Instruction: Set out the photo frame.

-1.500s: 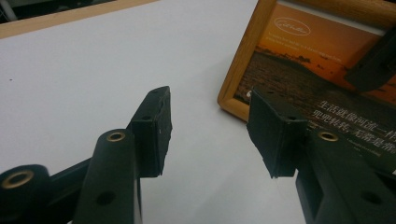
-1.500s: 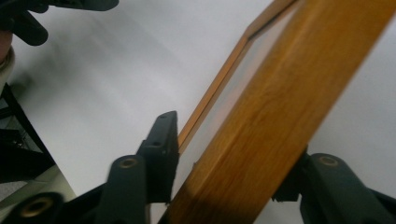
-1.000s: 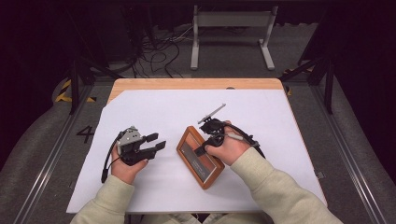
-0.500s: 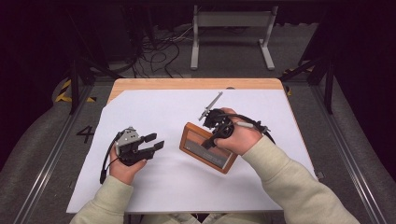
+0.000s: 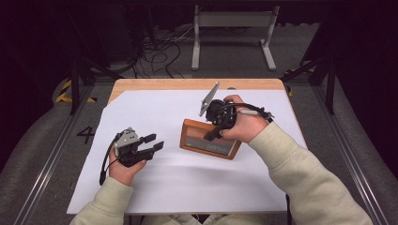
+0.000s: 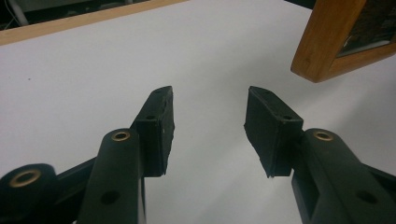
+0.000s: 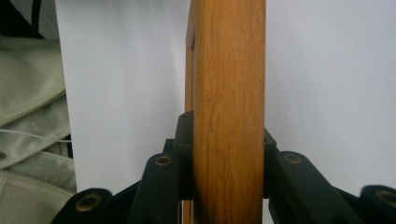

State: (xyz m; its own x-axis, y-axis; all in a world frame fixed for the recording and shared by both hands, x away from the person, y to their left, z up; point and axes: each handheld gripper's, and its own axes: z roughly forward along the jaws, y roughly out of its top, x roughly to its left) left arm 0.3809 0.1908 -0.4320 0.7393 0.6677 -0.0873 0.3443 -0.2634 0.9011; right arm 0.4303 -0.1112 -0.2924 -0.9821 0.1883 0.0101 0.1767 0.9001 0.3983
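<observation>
The right gripper (image 5: 217, 129) clamps its 2 jaws on the edge of the wooden picture frame (image 5: 206, 140), holding it tilted above the white sheet (image 5: 155, 112). The left gripper (image 5: 152, 144) rests nearby on the sheet, jaws apart, gripping nothing.

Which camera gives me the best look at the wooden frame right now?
The high view: the whole wooden frame shows there, glass side up, gripped by the right gripper. The right gripper view gives just its edge clamped between the jaws; the left gripper view catches one corner.
</observation>
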